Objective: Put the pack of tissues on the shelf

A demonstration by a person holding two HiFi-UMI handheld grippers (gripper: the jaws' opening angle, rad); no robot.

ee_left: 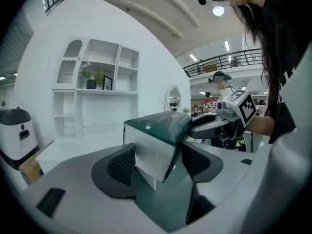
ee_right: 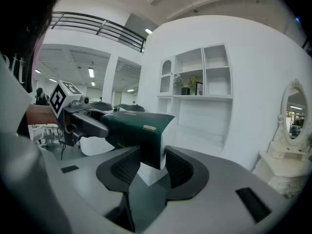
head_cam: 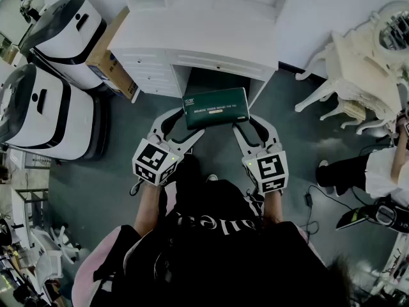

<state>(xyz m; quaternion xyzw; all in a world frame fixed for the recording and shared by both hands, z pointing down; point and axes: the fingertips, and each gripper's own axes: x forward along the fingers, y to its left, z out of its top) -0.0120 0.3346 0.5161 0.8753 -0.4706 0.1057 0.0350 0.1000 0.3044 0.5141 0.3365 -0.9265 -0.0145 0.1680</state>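
Observation:
The dark green pack of tissues (head_cam: 216, 107) hangs in the air in front of the white desk (head_cam: 192, 43), carried between my two grippers. My left gripper (head_cam: 181, 124) is shut on its left end, whose white end face (ee_left: 152, 156) sits between the pads. My right gripper (head_cam: 251, 123) is shut on the right end (ee_right: 139, 133). The white shelf unit (ee_left: 103, 79) stands on the desk against the wall, with small plants and a picture frame on an upper shelf; it also shows in the right gripper view (ee_right: 202, 74). Each gripper view shows the other gripper (ee_left: 217, 123) (ee_right: 80, 123) at the pack's far end.
Two large white and black machines (head_cam: 54, 110) (head_cam: 70, 27) stand at the left, with a cardboard box (head_cam: 114, 62) beside the desk. An ornate white dressing table (head_cam: 361, 69) with a mirror (ee_right: 294, 116) is at the right. Another person (head_cam: 364, 174) sits at the far right.

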